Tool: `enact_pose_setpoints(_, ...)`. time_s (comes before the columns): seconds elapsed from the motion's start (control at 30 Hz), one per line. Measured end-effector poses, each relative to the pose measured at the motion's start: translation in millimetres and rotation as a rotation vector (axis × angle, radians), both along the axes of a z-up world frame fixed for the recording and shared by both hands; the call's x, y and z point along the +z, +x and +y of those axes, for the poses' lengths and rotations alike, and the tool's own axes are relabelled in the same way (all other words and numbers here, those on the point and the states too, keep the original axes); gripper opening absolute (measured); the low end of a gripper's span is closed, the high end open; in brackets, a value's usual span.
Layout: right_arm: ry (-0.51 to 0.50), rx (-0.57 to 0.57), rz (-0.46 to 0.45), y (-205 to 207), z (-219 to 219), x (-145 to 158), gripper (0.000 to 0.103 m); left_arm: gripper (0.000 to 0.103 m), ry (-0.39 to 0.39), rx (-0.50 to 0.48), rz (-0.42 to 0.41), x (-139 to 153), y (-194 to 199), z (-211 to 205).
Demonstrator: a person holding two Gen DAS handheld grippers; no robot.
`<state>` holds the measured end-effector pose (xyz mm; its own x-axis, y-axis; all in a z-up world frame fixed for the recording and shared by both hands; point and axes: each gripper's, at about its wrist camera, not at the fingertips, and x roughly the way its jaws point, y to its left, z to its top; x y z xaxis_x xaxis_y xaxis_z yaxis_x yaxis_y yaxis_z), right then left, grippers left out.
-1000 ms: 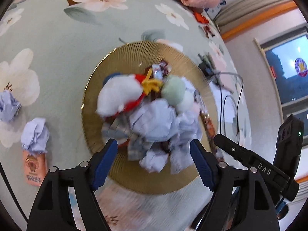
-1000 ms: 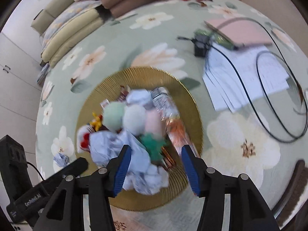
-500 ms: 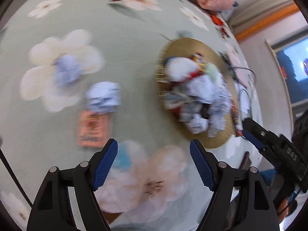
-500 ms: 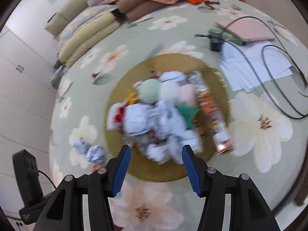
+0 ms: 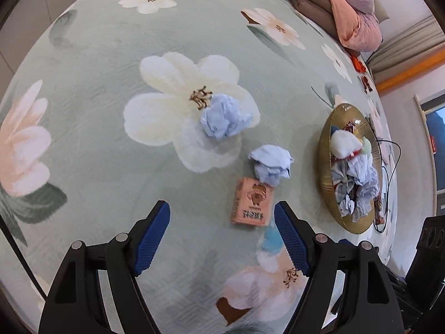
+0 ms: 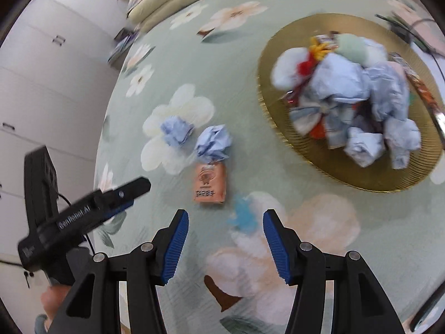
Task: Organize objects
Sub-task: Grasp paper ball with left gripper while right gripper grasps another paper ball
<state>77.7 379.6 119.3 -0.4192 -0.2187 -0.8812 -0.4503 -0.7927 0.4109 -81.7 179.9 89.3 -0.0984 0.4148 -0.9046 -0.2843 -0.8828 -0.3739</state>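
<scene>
Two crumpled pale-blue paper balls lie on the flowered green cloth: one [image 5: 224,121] [image 6: 175,132] farther out, one [image 5: 271,165] [image 6: 213,144] touching the top of a small orange packet [image 5: 251,203] [image 6: 210,185]. A gold ribbed plate [image 5: 324,167] [image 6: 278,117] to the right is piled with more paper balls, a white-and-red plush toy [image 5: 345,144] [image 6: 289,68] and snack wrappers. My left gripper [image 5: 222,239] hangs open over bare cloth, the packet just beyond its right finger. My right gripper [image 6: 225,245] is open and empty, below the packet. The left gripper's body [image 6: 83,211] shows in the right wrist view.
Folded bedding and cushions [image 5: 345,8] [image 6: 172,2] sit at the far edge. White cabinet doors [image 6: 41,83] stand at the left. A black cable [image 5: 389,167] and papers lie past the plate. A hand [image 6: 52,297] holds the left gripper's handle.
Both grippers have swung left off the plate, which slid to the right of each view. The loose paper balls and the orange packet now lie ahead of the fingers. Neither jaw moved.
</scene>
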Motion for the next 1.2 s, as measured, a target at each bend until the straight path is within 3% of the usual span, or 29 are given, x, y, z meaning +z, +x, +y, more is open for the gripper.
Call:
enact_pose_setpoints(0.13,0.067,0.01,0.021,-17,-2,6,0.054,0.076,0.01,-0.034,0.05,2,-16,6)
enact_pose_setpoints(0.37,0.034,-0.014,0.011,-57,0,-5,0.054,0.076,-0.062,-0.148,0.128,-16,-32,22)
enact_pose_setpoints(0.53,0.027,-0.032,-0.026,-80,-2,-24,0.054,0.076,0.012,-0.157,0.106,-40,-52,28)
enact_pose_setpoints(0.8,-0.034,-0.123,-0.121,-104,10,-68,0.054,0.076,0.017,-0.252,0.15,-60,-73,56)
enact_pose_setpoints(1.03,-0.136,-0.162,-0.101,-116,18,-88,0.054,0.074,0.06,-0.235,0.164,-69,-87,55)
enact_pose_setpoints(1.2,-0.193,-0.175,-0.109,-122,19,-94,0.054,0.054,0.109,-0.234,0.179,-69,-91,53)
